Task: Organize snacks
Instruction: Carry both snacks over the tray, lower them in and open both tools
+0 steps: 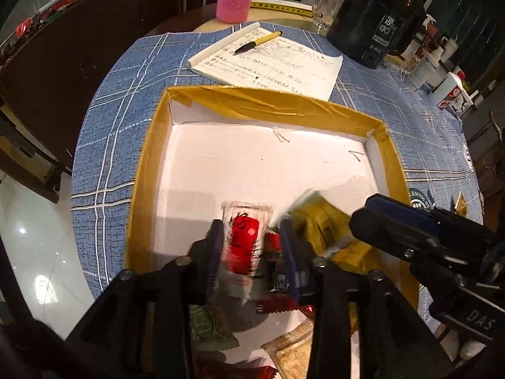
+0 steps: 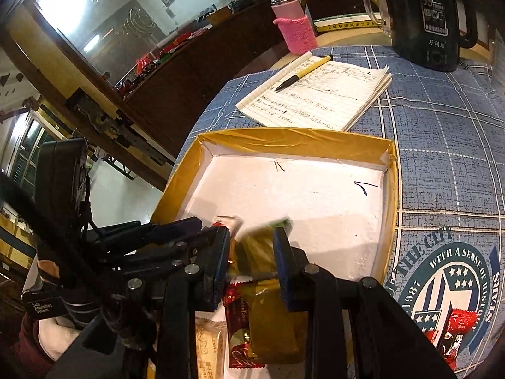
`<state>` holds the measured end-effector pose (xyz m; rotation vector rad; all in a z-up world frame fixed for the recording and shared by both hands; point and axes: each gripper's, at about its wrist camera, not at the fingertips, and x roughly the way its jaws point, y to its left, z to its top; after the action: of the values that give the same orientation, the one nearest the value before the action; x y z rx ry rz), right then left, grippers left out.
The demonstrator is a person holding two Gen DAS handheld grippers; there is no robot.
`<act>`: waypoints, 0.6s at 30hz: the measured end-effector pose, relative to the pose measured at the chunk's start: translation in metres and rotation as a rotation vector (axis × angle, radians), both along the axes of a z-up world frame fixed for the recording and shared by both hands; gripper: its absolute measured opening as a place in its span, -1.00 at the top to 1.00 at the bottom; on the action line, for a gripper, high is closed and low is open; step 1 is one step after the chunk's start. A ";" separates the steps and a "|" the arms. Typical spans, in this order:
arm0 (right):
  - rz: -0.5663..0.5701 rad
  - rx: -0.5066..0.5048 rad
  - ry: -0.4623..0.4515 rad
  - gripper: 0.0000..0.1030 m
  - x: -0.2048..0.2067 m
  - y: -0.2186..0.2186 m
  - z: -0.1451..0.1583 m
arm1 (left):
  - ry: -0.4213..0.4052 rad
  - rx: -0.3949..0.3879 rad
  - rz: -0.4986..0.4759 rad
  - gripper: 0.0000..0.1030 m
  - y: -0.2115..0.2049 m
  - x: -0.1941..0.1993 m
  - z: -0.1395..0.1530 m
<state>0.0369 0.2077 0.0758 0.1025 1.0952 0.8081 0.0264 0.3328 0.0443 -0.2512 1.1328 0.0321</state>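
- Looks like someone's home, a dining or living room rather than any lab.
- Round table (image 2: 442,145) under a blue plaid cloth, with a handwritten notepad (image 2: 318,98) and a pen (image 2: 303,77) lying on it.
- Flask in a pink knitted sleeve (image 1: 234,1), a glass mug (image 1: 328,6) and a black electric kettle (image 2: 432,15) at the far edge.
- Dark wooden sideboard (image 2: 202,63) with a big mirror above it, shiny tiled floor (image 1: 34,252).

tablecloth (image 2: 442,164) – "WITH A SENSE OF", "1987", black kettle (image 2: 432,15) – "55"
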 end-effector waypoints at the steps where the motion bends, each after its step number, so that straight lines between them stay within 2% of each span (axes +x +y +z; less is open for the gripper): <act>1: -0.002 0.003 0.002 0.44 0.000 0.000 0.000 | -0.006 0.000 0.002 0.15 0.000 -0.001 0.003; 10: -0.009 0.051 -0.012 0.44 -0.015 -0.019 0.017 | -0.079 -0.020 0.025 -0.04 -0.017 -0.030 0.035; 18: -0.027 0.092 -0.015 0.44 -0.048 -0.069 0.029 | -0.111 -0.065 0.026 -0.13 -0.059 -0.062 0.057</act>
<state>-0.0107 0.1386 0.1044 0.1876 1.0408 0.8339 -0.0359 0.2738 0.1017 -0.3217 1.0217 0.0044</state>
